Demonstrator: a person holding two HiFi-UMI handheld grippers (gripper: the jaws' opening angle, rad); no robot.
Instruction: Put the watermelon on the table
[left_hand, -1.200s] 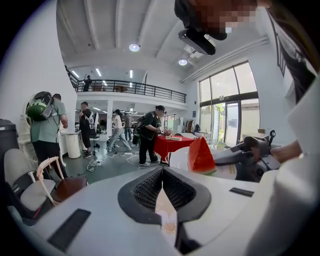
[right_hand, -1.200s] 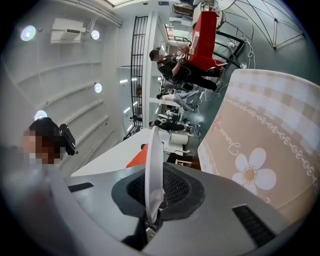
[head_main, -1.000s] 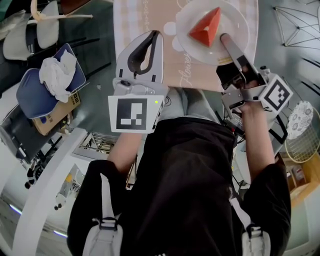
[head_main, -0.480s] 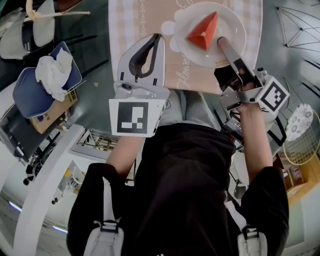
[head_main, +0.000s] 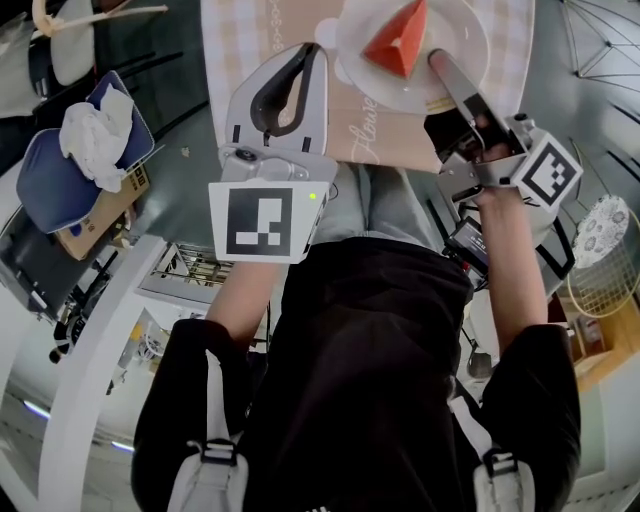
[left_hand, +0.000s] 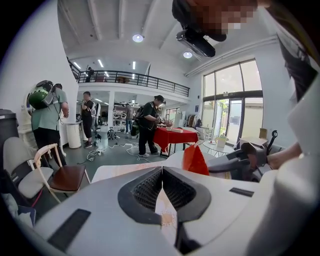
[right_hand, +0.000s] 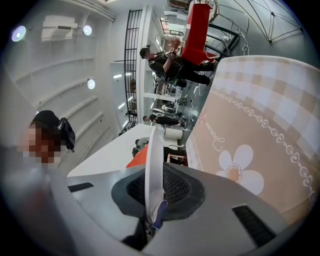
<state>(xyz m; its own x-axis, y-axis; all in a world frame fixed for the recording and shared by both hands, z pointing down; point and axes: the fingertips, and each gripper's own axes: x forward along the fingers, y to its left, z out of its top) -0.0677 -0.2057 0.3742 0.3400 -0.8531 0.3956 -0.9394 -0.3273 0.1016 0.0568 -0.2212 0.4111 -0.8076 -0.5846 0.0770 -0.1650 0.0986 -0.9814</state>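
Watermelon (head_main: 397, 45) sits on a plate (head_main: 462, 28) pinched by the right gripper (head_main: 442, 68) over the table (head_main: 250, 30), left gripper (head_main: 312, 58) closed and empty; setting it down level seems next.

bare tablecloth (head_main: 228, 30), plate (head_main: 462, 62) at right

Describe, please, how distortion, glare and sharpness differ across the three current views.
Head view: evenly lit and sharp, mild wide-angle stretch, with the plate cut off by the top edge. Left gripper view: strong fisheye bending and black corners, and the ceiling lights flare. Right gripper view: the same fisheye, the scene rolled sideways, and the plate's near rim looks soft.
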